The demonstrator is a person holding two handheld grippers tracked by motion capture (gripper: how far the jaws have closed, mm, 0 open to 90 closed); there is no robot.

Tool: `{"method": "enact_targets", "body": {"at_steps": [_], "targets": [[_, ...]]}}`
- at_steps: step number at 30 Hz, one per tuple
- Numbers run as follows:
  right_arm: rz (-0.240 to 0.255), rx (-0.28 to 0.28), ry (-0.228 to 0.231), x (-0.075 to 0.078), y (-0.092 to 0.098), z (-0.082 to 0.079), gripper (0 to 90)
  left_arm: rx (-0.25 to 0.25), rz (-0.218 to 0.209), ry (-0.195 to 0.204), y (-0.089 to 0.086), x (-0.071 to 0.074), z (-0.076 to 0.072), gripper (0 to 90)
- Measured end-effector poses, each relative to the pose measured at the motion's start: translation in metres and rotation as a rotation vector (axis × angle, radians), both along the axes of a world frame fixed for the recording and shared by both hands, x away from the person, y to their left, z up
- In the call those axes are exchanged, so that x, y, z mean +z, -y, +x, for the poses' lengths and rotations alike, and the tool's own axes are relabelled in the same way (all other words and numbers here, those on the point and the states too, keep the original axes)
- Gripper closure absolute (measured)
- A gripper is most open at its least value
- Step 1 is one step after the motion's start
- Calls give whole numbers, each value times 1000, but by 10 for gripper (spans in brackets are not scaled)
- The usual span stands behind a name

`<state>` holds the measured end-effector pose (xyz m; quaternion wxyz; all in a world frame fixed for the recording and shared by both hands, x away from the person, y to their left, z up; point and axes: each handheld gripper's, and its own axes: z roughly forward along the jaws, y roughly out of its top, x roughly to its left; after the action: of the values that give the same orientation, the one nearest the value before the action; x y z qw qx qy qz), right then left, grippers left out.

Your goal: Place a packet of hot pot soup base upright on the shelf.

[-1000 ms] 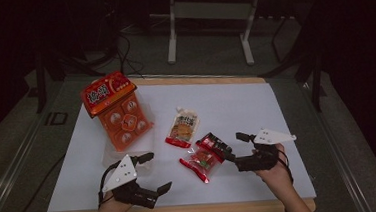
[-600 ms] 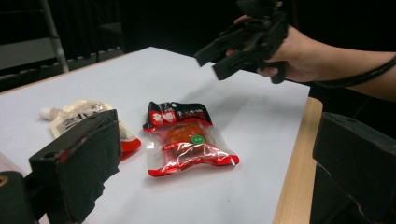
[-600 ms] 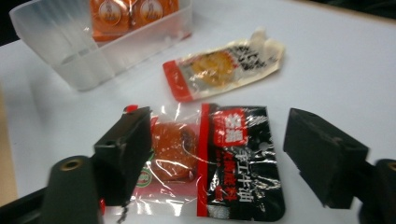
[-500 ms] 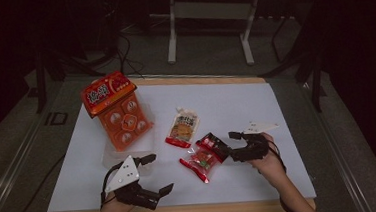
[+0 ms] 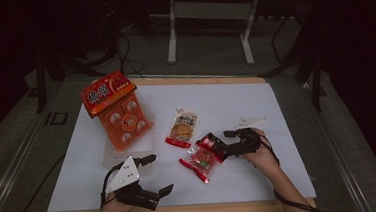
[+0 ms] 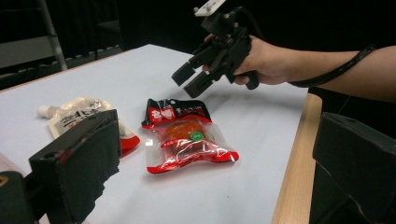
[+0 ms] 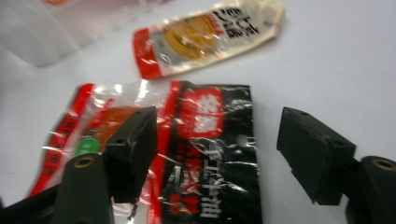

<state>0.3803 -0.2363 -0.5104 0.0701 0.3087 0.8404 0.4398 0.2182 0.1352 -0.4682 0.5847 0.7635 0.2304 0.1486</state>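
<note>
A red and clear snack packet (image 5: pixel 202 158) with a black top end lies flat on the white table sheet (image 5: pixel 277 115). My right gripper (image 5: pixel 223 140) is open and hovers just above that black end (image 7: pixel 210 158), one jaw on either side, nothing pinched. From the left gripper view the right gripper (image 6: pixel 192 79) sits slightly above and behind the packet (image 6: pixel 184 133). My left gripper (image 5: pixel 155 175) is open near the front edge, a little left of the packet, its wide jaws empty. A cream spouted pouch (image 5: pixel 183 127) lies just beyond the packet.
An orange multi-cup package (image 5: pixel 117 110) leans on a clear plastic tray (image 5: pixel 114 153) at the left. The wooden table edge (image 6: pixel 292 177) runs close by my left gripper. Dark floor and a metal stand (image 5: pixel 208 12) lie beyond the table.
My right gripper has moved left and down, closing in on the packet's black end, jaws still apart. The left gripper has barely shifted.
</note>
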Motion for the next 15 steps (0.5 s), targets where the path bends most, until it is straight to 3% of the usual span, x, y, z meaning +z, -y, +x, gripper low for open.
{"method": "enact_targets", "body": {"at_steps": [11, 15], "targets": [[-50, -4, -45, -17, -5, 12, 308, -5, -1, -7, 0, -1, 0, 14], [-105, 1, -40, -22, -9, 11, 310, -5, 1, -8, 0, -1, 0, 14]]}}
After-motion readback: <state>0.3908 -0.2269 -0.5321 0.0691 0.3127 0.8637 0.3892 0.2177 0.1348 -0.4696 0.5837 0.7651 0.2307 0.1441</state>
